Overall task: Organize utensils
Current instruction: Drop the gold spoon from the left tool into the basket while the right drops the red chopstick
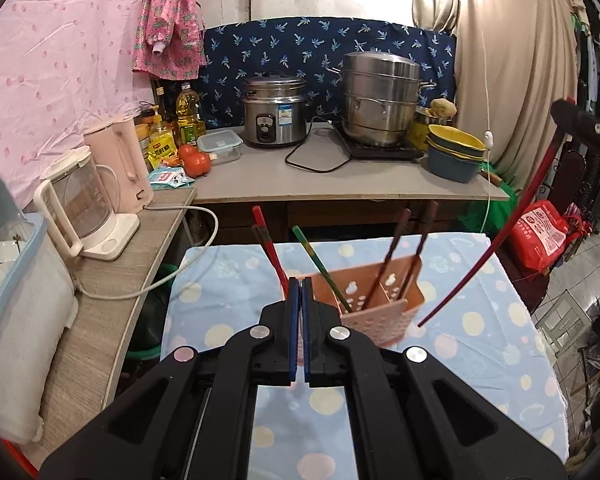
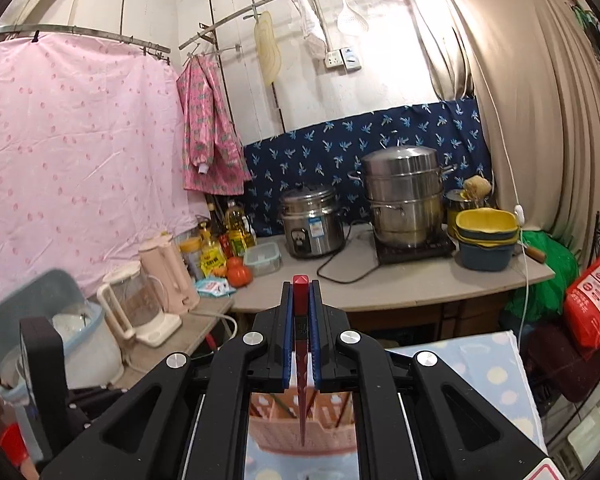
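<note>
A pink perforated utensil holder stands on a blue dotted tablecloth. Several chopsticks stand in it: red ones at the left, a green one, dark brown ones at the right. My left gripper is shut, its tips at the holder's near left rim; I cannot tell whether it pinches the rim. My right gripper is shut on a red chopstick that points down over the holder. In the left wrist view that chopstick hangs right of the holder, tip just above the cloth.
A side counter on the left carries a clear kettle, a pink kettle and a covered dish rack. The back counter holds a rice cooker, a steamer pot, stacked bowls, oil bottles and tomatoes.
</note>
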Tool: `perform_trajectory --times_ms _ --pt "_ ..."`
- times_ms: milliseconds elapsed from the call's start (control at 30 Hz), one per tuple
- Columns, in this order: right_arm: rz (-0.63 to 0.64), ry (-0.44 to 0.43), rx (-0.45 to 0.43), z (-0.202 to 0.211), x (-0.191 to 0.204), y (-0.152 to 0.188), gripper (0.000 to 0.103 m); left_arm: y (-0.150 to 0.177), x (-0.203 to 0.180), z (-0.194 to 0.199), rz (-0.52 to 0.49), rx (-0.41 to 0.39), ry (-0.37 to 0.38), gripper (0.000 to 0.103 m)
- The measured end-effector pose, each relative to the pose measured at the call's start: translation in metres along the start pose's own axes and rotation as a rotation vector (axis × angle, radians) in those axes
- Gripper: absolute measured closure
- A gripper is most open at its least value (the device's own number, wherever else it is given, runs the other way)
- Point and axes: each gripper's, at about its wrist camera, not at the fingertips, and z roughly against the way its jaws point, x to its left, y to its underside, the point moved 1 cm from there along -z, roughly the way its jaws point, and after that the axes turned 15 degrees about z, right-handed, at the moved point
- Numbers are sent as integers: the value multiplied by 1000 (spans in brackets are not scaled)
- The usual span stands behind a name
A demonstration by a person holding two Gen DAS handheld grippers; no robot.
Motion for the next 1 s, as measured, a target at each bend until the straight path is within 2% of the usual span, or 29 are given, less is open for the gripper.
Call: perform_trajectory --times_ms 167,367,667,733,767,800,867,1000 --pt "1 -6 -2 -35 5 -10 96 -23 -3 -14 -3 -18 2 102" --pt "9 -20 46 -77 13 5 96 -37 -9 -40 -9 -12 -3 102" --pt "4 -46 157 -118 21 49 96 -18 -5 -86 2 72 -10 101" --pt "-5 -54 178 -121 21 57 91 -15 -2 -88 19 75 -11 100" --pt "-8 -52 183 -122 21 59 86 -14 0 -89 29 76 -16 93" --pt "-10 -51 187 -122 21 62 82 -13 2 -89 38 75 -17 82" --pt "-8 -53 190 -119 21 64 79 -12 4 -87 50 62 -26 72" --pt "7 -53 190 -111 23 65 75 -10 6 -81 65 55 -23 70"
